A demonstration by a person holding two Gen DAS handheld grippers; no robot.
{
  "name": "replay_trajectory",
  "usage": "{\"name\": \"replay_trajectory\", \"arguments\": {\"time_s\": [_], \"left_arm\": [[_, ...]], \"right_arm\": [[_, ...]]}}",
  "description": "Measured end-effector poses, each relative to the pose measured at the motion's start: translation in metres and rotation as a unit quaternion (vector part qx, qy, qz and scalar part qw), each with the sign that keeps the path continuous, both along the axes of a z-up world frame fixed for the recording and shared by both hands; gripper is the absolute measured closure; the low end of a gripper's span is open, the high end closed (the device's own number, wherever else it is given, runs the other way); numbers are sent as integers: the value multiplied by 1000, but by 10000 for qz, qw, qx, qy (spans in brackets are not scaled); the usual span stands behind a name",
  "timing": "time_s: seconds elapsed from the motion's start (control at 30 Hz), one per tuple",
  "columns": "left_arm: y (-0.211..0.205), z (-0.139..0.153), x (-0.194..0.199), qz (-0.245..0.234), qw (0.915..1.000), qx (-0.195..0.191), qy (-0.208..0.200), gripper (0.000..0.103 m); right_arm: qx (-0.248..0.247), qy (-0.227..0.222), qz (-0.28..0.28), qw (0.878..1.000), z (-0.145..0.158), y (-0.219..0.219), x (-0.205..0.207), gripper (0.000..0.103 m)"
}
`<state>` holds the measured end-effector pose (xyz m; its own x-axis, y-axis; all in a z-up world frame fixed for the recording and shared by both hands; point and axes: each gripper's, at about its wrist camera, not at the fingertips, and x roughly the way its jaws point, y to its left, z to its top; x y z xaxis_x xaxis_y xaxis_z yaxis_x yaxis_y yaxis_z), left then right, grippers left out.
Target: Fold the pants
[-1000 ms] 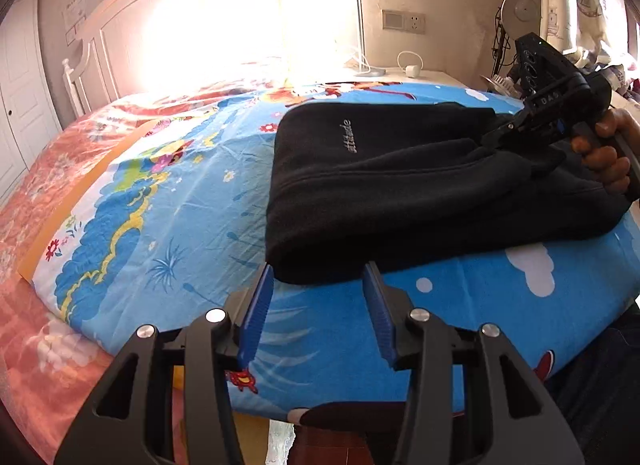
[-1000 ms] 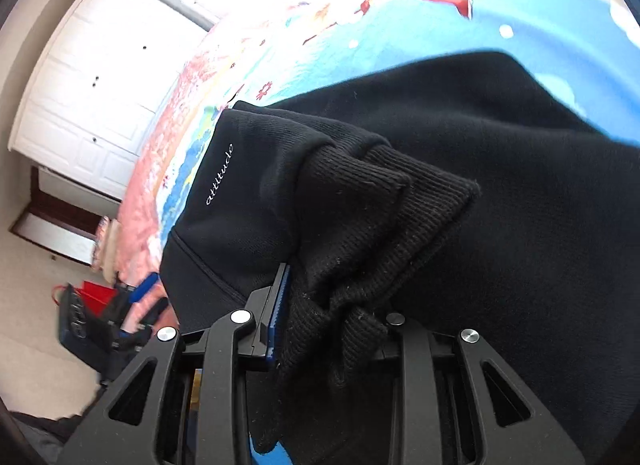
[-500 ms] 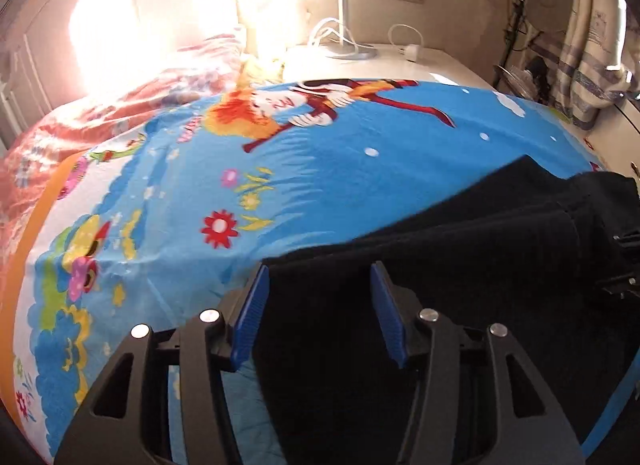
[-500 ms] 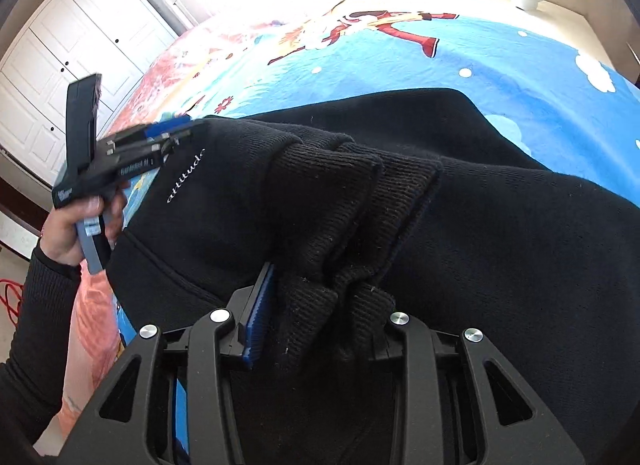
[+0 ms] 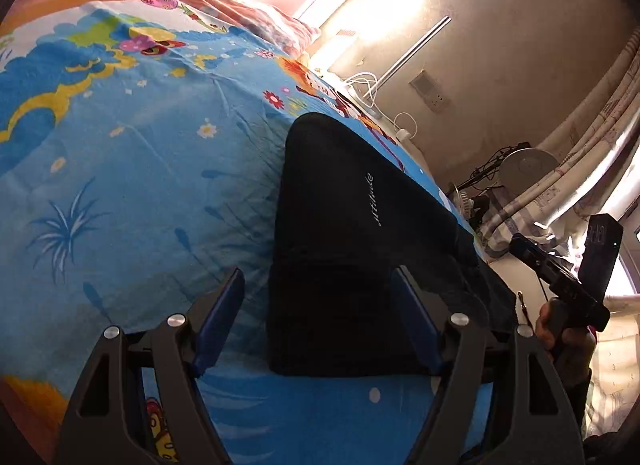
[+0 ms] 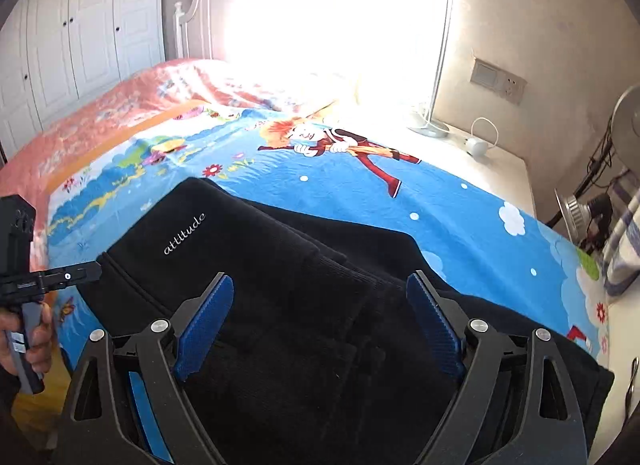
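The black pants point(image 5: 352, 249) lie folded on the blue cartoon bedsheet point(image 5: 132, 185), with the white word "attitude" on top. My left gripper point(image 5: 320, 305) hovers at their near edge; its jaws are opening, and the cloth lies below and between the blue pads point(image 5: 220, 317) without being pressed. My right gripper point(image 6: 318, 305) hangs over the pants point(image 6: 280, 265), its jaws opening wide, with nothing pinched between them. The ribbed cuffs point(image 6: 352, 277) rest loose on the fold. Each view shows the other gripper, the right gripper point(image 5: 520, 245) and the left gripper point(image 6: 94, 271), in a hand.
A white nightstand point(image 6: 496, 169) with a lamp base and a charger stands beyond the bed's far right corner. A fan point(image 5: 528, 173) and curtains point(image 5: 592, 137) are on the right, a white wardrobe point(image 6: 72, 37) on the left. A pink quilt point(image 6: 132, 101) lies by the headboard.
My right gripper has let go of the bunched cuffs, spread its jaws wide and lifted. My left gripper has swung and rolled to the pants' near edge, jaws wider.
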<state>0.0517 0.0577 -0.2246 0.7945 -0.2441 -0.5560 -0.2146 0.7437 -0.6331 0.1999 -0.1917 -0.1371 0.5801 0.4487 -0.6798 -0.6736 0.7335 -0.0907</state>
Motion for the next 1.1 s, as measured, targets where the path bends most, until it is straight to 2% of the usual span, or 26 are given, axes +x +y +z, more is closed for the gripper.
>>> {"name": "replay_trajectory", "arguments": {"time_s": [0.03,0.07,0.1,0.17,0.2,0.23,0.3,0.4,0.7,0.93,1.1], "left_arm": [[-6,-3,0,3,10000,87,9,29],[-11,-3,1,-22,9996,284,-19,29],[-12,-4,1,-8,9996,295,-50,29],[-15,-5,0,105,9997,217,-62,33],[-17,-8,3,34,9999,136,-15,45],[-19,-8,3,154,9997,165,-8,47],[-21,-7,2,263,9995,152,16,48],[-15,-9,0,319,9995,-29,10,52],[-15,-9,-4,288,9995,154,-50,54],[-18,-8,-4,300,9992,239,-82,54],[-19,-8,-3,294,9992,269,-91,54]], "right_arm": [[-341,-67,-52,9994,-13,10,3,23],[-647,-26,-139,9978,-29,18,8,27],[-826,117,-216,9963,-44,19,12,30],[-264,395,-321,9984,-61,4,21,21],[-83,555,-432,9975,-68,-3,26,15],[82,736,-454,9962,-70,-8,31,15],[34,810,-460,9956,-70,-7,32,12],[-156,612,-475,9969,-67,-1,26,12],[-889,183,-620,9939,-52,12,-2,11],[-801,485,-846,9920,-49,2,-10,11],[-849,488,-900,9911,-49,1,-15,11]]}}
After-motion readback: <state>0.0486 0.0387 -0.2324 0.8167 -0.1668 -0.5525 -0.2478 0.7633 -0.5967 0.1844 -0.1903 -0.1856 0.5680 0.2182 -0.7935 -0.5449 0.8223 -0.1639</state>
